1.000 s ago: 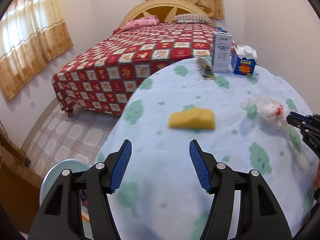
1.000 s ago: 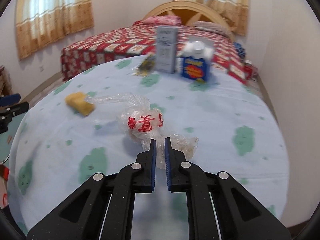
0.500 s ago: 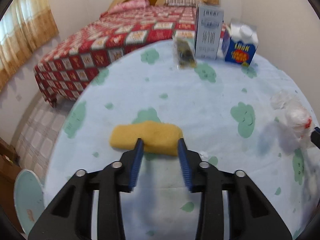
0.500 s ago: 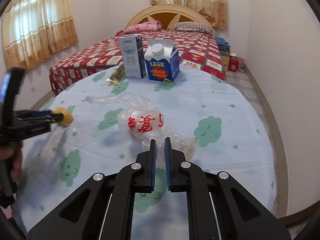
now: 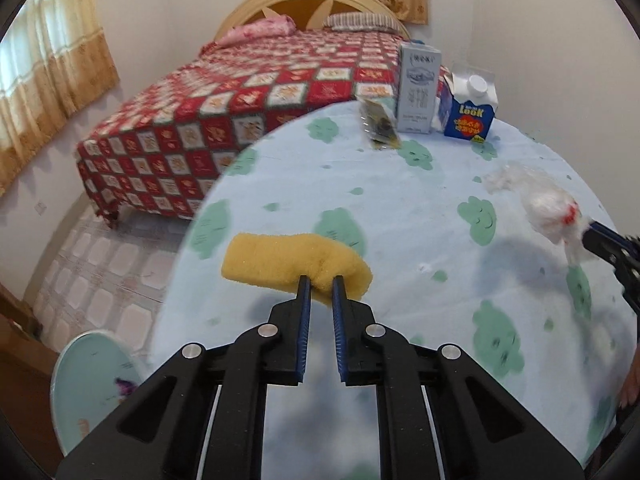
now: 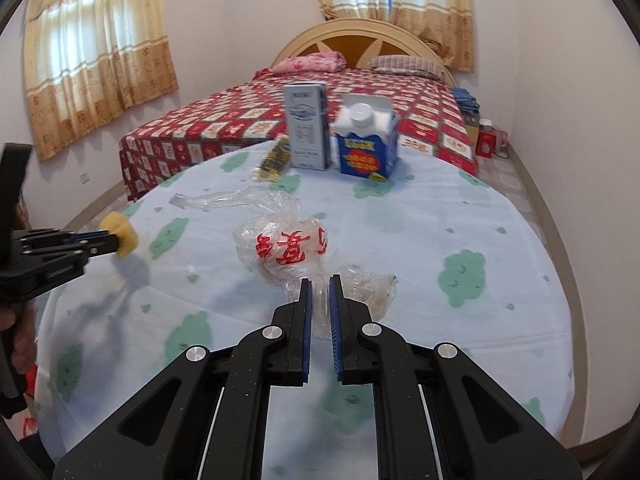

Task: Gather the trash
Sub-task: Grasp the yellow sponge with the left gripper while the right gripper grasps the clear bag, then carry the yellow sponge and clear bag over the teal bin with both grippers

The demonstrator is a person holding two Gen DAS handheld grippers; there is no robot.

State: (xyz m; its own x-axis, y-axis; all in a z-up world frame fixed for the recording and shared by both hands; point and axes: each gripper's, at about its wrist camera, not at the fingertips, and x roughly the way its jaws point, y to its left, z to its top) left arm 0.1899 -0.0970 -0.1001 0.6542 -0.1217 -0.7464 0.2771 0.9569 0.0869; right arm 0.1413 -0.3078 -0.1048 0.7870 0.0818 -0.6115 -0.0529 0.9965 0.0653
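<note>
A yellow sponge [image 5: 280, 262] hangs just above the round table [image 5: 420, 208], which is covered in a blue cloth with green cloud prints. My left gripper [image 5: 320, 282] pinches the sponge's right end; its jaws are still closing on it. The right wrist view shows that same gripper [image 6: 114, 242] at the left with the sponge [image 6: 122, 232] at its tips. My right gripper [image 6: 319, 282] is shut on a crumpled clear plastic bag [image 6: 288, 250] printed with red characters. From the left wrist view, the bag [image 5: 548, 208] dangles from the right gripper [image 5: 592, 236] at the far right.
At the table's far edge stand a grey carton [image 5: 419, 92] and a blue-and-white carton [image 5: 470, 114], with a dark snack wrapper [image 5: 378, 124] lying beside them. A bed with a red patterned cover [image 5: 240, 100] is behind. A pale teal round object [image 5: 92, 380] sits low left.
My left gripper went forward to the sponge, closed from wide open onto its right end and raised it off the cloth. The right gripper stayed shut on the bag.
</note>
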